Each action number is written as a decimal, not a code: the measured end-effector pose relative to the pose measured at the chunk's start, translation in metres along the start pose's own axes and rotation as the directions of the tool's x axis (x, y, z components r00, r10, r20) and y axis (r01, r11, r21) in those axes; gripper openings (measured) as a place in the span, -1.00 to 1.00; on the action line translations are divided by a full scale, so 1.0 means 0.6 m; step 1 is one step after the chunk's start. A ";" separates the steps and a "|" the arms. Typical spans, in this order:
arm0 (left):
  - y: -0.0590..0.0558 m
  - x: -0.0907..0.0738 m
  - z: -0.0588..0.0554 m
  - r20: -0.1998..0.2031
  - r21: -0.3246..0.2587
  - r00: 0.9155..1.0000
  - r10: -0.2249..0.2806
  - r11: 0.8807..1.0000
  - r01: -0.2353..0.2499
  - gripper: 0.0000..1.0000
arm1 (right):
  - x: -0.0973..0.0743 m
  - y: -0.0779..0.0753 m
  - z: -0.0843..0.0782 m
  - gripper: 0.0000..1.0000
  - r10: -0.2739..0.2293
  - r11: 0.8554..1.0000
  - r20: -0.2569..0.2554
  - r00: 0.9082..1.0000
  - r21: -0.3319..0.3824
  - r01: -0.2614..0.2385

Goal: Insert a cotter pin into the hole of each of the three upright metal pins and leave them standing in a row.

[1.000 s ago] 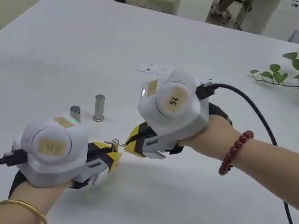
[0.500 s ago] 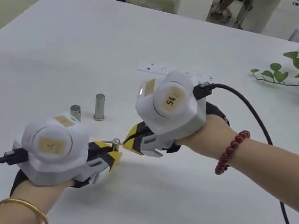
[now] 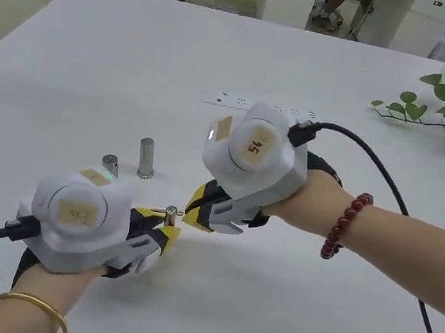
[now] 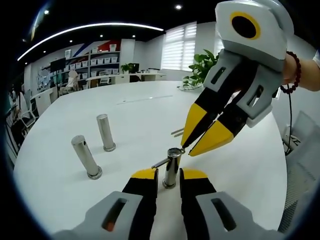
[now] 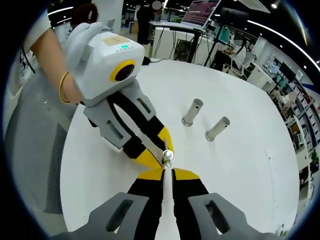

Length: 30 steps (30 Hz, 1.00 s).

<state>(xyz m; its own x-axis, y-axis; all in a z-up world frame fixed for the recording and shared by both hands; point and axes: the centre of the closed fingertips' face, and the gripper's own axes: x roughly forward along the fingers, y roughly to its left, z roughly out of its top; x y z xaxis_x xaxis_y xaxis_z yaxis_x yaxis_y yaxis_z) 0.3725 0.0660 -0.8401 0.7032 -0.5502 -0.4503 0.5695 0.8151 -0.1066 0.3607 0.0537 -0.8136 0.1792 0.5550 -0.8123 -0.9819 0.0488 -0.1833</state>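
Threading the first one right now, by the look of it. The left gripper (image 4: pixel 169 174) has its jaws drawn in narrow around the lower half of an upright metal pin (image 4: pixel 172 167), a yellow pad on either side. That reads as a brace: with the post clamped near its base, a sideways push at the top should not tip it or let it turn.

In comes the right gripper (image 4: pixel 186 148) from the other side, angled down, its tips meeting level with the hole near the post's top. Its jaws are pinched to a sliver, with only a thin slit between them in the right gripper view. I judge they are nipping the head of the cotter pin (image 4: pixel 160 162), though that end is too small to make out. What does show is a short grey stub poking out of the post's far side, so the cotter pin looks to be through the hole already.

Over on the white table (image 3: pixel 98 58) the two other metal pins (image 4: pixel 86 156) (image 4: pixel 105 131) stand upright, close together and well clear of the action. I can make out no cotter pin in either. Thin metal slivers (image 4: pixel 177 132) lie flat beyond the held post, likely the spares.

One post nearly done, two to go.
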 end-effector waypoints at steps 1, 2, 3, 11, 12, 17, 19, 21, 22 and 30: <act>-0.001 -0.001 0.000 -0.001 -0.003 1.000 -0.003 1.000 0.003 -0.66 | -0.001 0.000 0.000 -0.85 0.000 1.000 0.001 1.000 0.002 0.000; -0.001 -0.001 -0.001 -0.003 -0.006 1.000 -0.006 1.000 0.006 -0.64 | -0.002 -0.001 0.000 -0.84 0.000 1.000 0.002 1.000 0.005 0.000; -0.001 -0.001 -0.001 -0.004 -0.005 1.000 -0.008 1.000 0.008 -0.59 | -0.004 -0.002 0.000 -0.82 -0.001 1.000 0.003 1.000 0.008 0.001; 0.006 -0.010 -0.007 -0.018 0.020 1.000 0.002 1.000 -0.001 -0.36 | -0.016 -0.020 -0.006 -0.76 -0.037 0.997 0.014 0.999 0.073 0.036; 0.008 -0.012 -0.007 -0.017 0.018 1.000 0.004 1.000 -0.004 -0.33 | -0.018 -0.024 -0.004 -0.75 -0.042 0.995 0.026 0.999 0.093 0.039; 0.010 -0.027 0.005 0.021 -0.006 1.000 0.001 1.000 -0.001 -0.16 | -0.025 -0.047 0.004 -0.69 -0.074 0.983 0.085 0.994 0.176 0.058; 0.007 -0.031 0.011 0.037 -0.010 0.999 -0.007 1.000 0.007 -0.10 | -0.027 -0.060 0.011 -0.66 -0.092 0.978 0.114 0.989 0.199 0.068; 0.007 -0.036 0.016 0.053 -0.016 0.999 -0.011 1.000 0.012 -0.02 | -0.027 -0.068 0.019 -0.63 -0.102 0.970 0.141 0.985 0.232 0.067; 0.007 -0.038 0.018 0.060 -0.021 0.998 -0.012 1.000 0.013 0.02 | -0.024 -0.075 0.022 -0.63 -0.105 0.967 0.156 0.982 0.246 0.065; 0.010 -0.057 0.029 0.087 -0.043 0.996 -0.006 0.999 0.010 0.25 | -0.001 -0.114 0.053 -0.50 -0.144 0.945 0.251 0.957 0.322 0.058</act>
<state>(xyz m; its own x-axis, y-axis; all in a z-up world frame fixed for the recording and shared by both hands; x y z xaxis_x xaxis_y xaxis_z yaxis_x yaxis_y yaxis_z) 0.3594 0.0864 -0.8099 0.7342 -0.5687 -0.3709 0.5575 0.8167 -0.1487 0.4257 0.0766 -0.7827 0.2975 0.7326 -0.6122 -0.9375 0.3455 -0.0421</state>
